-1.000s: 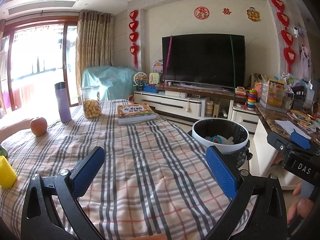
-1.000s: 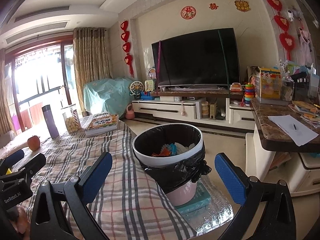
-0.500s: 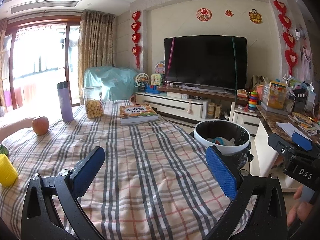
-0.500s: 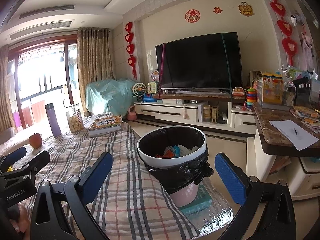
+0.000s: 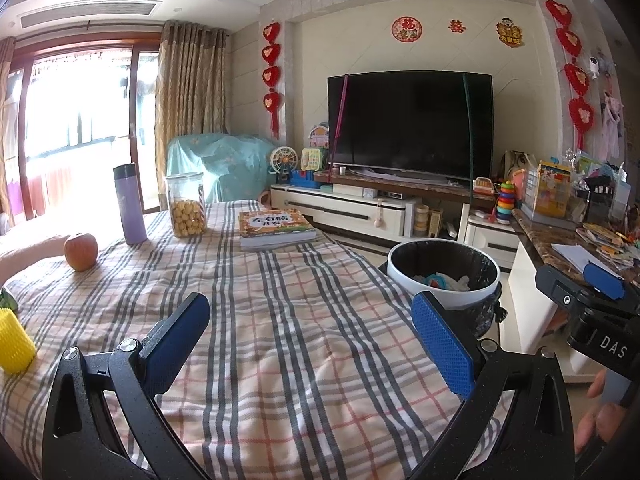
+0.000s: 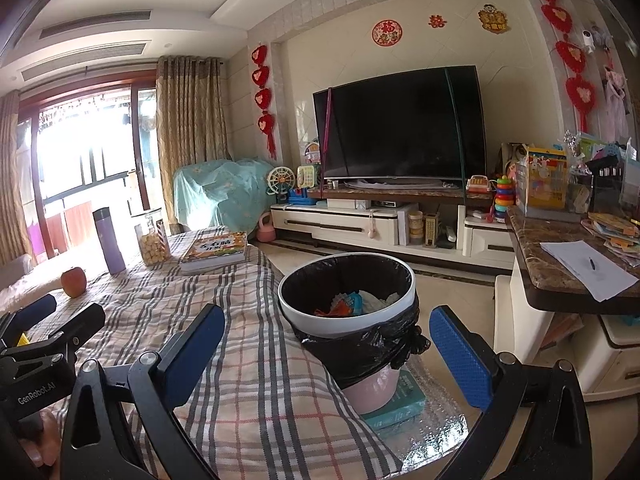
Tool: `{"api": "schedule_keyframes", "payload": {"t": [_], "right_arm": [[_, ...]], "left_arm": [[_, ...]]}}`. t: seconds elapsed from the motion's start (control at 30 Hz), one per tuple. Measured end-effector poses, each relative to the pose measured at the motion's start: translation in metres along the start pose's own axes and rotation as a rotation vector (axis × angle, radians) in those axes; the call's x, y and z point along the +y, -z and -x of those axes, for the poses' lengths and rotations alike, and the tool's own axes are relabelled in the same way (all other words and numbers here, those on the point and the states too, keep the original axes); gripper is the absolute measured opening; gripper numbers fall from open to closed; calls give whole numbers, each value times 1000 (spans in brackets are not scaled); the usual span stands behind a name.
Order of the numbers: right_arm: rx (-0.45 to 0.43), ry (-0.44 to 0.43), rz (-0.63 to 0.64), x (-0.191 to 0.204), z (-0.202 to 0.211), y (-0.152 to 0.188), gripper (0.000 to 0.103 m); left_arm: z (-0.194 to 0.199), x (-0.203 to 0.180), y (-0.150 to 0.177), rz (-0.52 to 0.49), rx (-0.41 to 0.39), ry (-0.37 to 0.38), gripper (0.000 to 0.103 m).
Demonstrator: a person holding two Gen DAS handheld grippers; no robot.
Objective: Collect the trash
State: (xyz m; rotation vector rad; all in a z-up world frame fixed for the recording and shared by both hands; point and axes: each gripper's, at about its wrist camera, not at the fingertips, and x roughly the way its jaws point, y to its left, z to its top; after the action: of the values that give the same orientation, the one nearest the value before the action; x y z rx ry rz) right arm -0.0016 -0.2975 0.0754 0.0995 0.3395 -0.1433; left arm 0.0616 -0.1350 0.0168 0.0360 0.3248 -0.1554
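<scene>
A white-rimmed trash bin point(image 6: 346, 322) with a black liner stands beside the table's right edge; it holds crumpled white, blue and orange scraps. It also shows in the left wrist view point(image 5: 444, 299). My left gripper point(image 5: 316, 334) is open and empty above the plaid tablecloth point(image 5: 280, 320). My right gripper point(image 6: 326, 350) is open and empty, near the bin at the table's right edge. A yellow ridged object point(image 5: 14, 340) lies at the table's left edge.
On the far table stand an apple point(image 5: 81, 251), a purple bottle point(image 5: 129, 204), a jar of snacks point(image 5: 186, 205) and a book point(image 5: 275, 227). A marble counter point(image 6: 560, 276) with papers is on the right. A TV and cabinet stand behind.
Both grippers have drawn back and risen slightly, staying open. The bin looks a little farther in the right wrist view.
</scene>
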Motion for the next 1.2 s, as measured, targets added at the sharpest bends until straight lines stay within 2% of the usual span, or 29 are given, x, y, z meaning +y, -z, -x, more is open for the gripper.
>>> {"api": "schedule_keyframes", "payload": {"t": [1.2], "right_arm": [[4, -9, 0, 6, 2, 1, 103]], "left_arm": [[-2, 0, 9, 2, 6, 1, 103]]}}
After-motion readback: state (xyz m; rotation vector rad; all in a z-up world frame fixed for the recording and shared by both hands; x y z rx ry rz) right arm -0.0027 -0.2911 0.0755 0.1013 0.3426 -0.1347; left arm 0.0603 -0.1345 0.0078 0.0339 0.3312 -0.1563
